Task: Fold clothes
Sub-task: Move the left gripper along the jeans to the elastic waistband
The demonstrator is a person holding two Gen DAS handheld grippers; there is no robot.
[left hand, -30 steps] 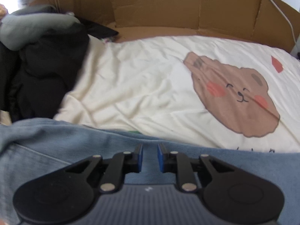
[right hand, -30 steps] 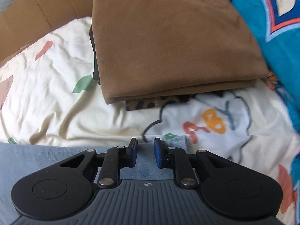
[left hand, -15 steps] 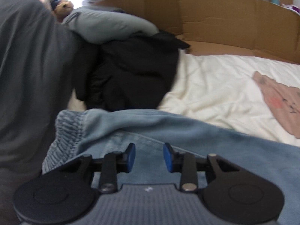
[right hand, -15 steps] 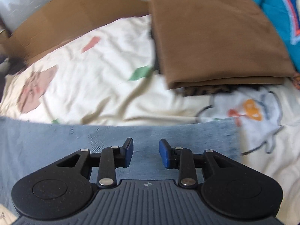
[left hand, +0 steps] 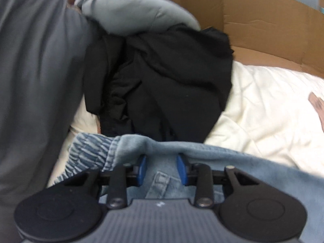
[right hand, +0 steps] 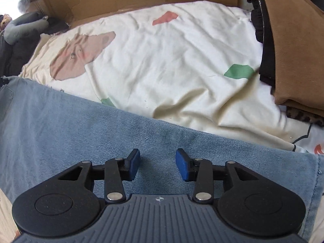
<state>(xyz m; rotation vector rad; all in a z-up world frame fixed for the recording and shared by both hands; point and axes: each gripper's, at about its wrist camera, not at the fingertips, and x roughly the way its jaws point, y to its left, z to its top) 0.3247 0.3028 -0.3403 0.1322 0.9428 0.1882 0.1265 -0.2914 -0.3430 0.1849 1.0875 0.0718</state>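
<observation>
Blue jeans (right hand: 125, 133) spread along near edge of cream bedsheet (right hand: 172, 60). Left gripper (left hand: 161, 167) and right gripper (right hand: 157, 165) both held parted over denim, nothing gripped. Folded brown garment (right hand: 293, 46) stacked at right edge; black clothes (left hand: 168, 85) piled at left edge.

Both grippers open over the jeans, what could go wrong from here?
1. The left gripper has its fingers under a raised fold of the jeans; pulling away may drag it.
2. The black clothes pile lies close behind; it might get caught in the next fold.
3. The right gripper hovers mid-denim; closing may bunch it.
</observation>
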